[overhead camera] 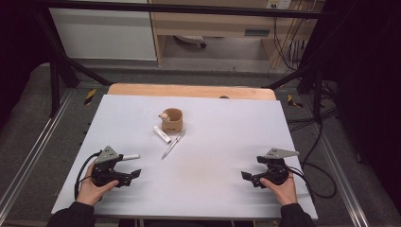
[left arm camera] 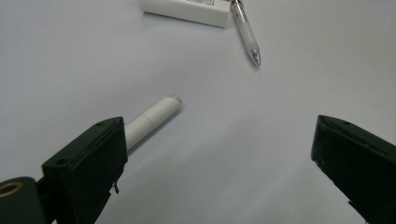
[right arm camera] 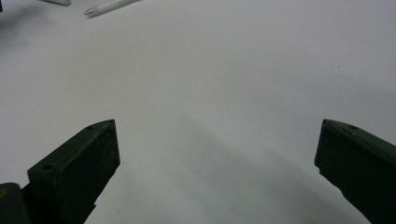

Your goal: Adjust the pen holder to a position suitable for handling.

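A tan cup (overhead camera: 172, 120) stands upright near the middle of the white table (overhead camera: 217, 142). In front of it lie a white tube (overhead camera: 161, 134) (left arm camera: 187, 10) and a silver-white pen (overhead camera: 173, 144) (left arm camera: 247, 37). A short white cylinder (overhead camera: 130, 156) (left arm camera: 154, 116) lies on the table beside the far jaw of my left gripper (overhead camera: 130, 165) (left arm camera: 219, 154), partly hidden behind that jaw. The left gripper is open with nothing between its jaws. My right gripper (overhead camera: 251, 168) (right arm camera: 217, 154) rests at the front right, open over bare table, with the pen's tip (right arm camera: 107, 7) far off.
A hand holds each gripper near the table's front edge, and cables trail from both. A wooden strip (overhead camera: 189, 90) borders the far edge. Black frame bars and floor cables surround the table.
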